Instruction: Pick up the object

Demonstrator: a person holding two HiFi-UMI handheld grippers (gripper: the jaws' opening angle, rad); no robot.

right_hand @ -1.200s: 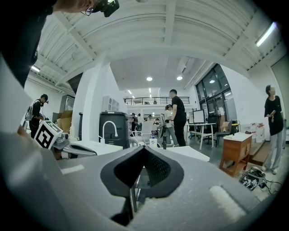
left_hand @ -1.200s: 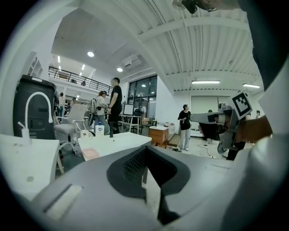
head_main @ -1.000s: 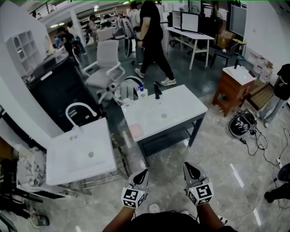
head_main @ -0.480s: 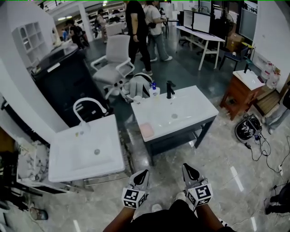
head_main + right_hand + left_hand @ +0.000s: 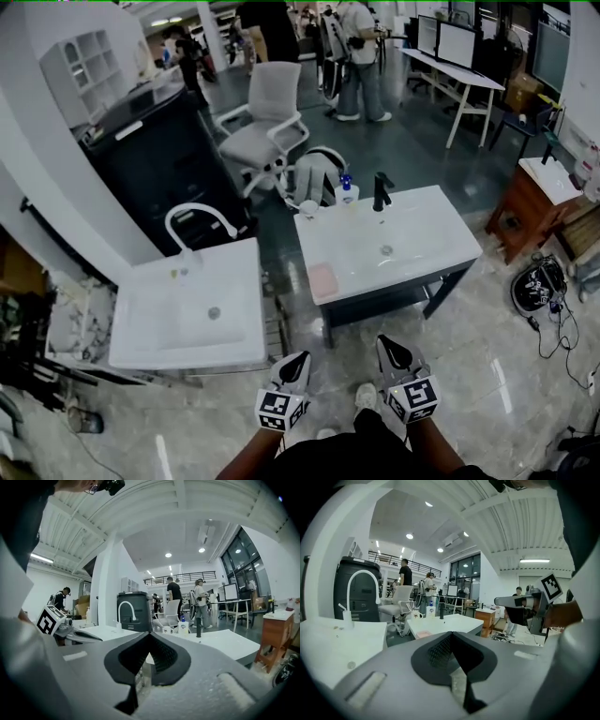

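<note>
Both grippers sit low in the head view, over the marble floor and short of the tables. My left gripper [image 5: 298, 357] [image 5: 451, 634] is shut with nothing in it. My right gripper [image 5: 386, 343] [image 5: 149, 637] is also shut and empty. Ahead stands a white sink counter [image 5: 427, 239] with a black faucet [image 5: 381, 190]. On it lie a flat pink piece [image 5: 323, 280] [image 5: 424, 633] at the near left corner, a blue-capped bottle [image 5: 346, 189] [image 5: 182, 626] and a white cup [image 5: 307, 206] at the far edge.
A second white sink [image 5: 187, 314] with a white arched faucet [image 5: 199, 217] stands to the left, a black cabinet [image 5: 159, 159] behind it. A white office chair [image 5: 267, 127], a wooden cabinet [image 5: 548, 187] at the right and standing people [image 5: 361, 56] lie beyond.
The two sink tables have slid rightward and nearer in the head view as the camera moved. The person in black has walked off toward the back. Both grippers stay shut, side by side.
</note>
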